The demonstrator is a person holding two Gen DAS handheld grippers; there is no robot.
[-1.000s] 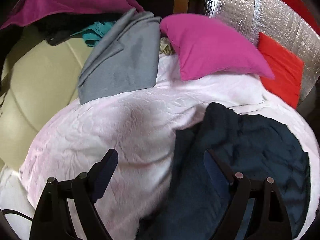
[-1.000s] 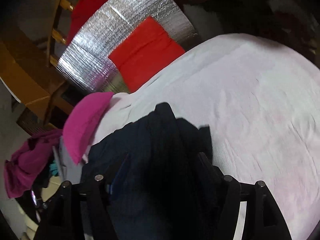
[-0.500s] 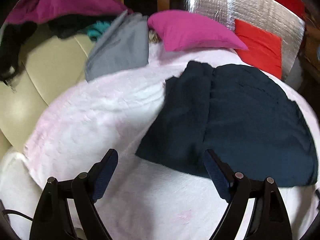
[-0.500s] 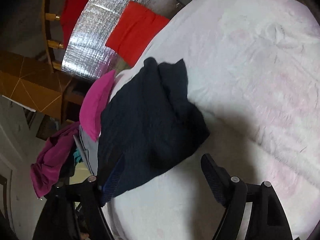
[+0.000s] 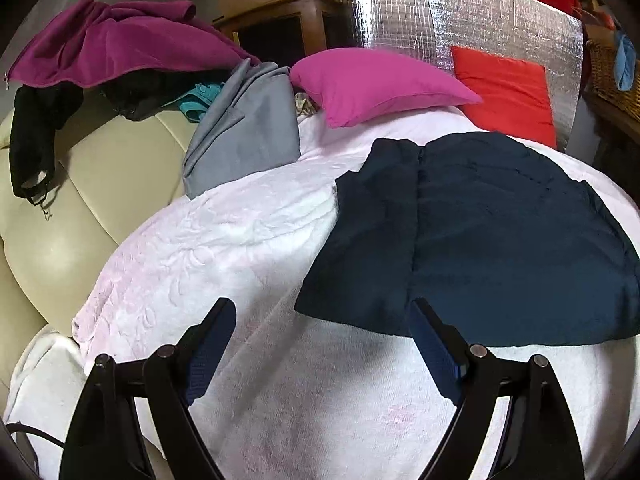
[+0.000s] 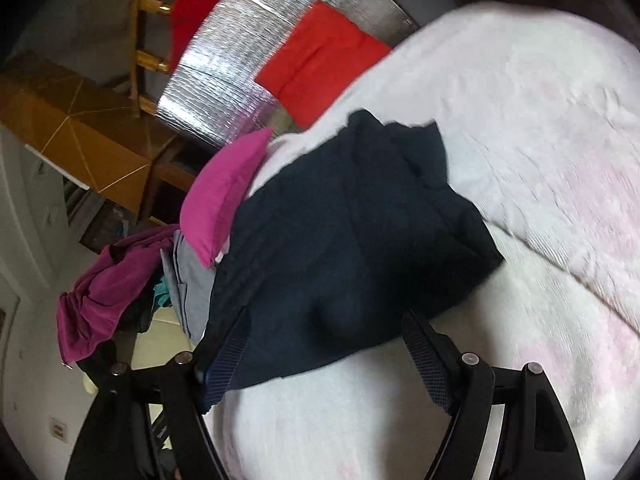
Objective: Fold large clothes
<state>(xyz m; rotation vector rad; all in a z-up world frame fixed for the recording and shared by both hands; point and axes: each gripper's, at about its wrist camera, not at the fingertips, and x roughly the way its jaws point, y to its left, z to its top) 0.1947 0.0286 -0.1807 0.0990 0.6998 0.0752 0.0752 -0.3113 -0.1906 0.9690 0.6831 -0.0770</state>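
The dark blue garment (image 5: 480,236) lies folded on the pink blanket (image 5: 224,240), near the pink pillow (image 5: 372,84). Both claws, left (image 5: 322,344) and right (image 6: 324,354), are wide and hold nothing (the right one has just been opening). The next fold works best if each claw pinches a near corner.

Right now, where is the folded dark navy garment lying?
The dark navy garment lies flat on the pale pink blanket, right of centre in the left wrist view, just in front of the magenta pillow and red cushion.
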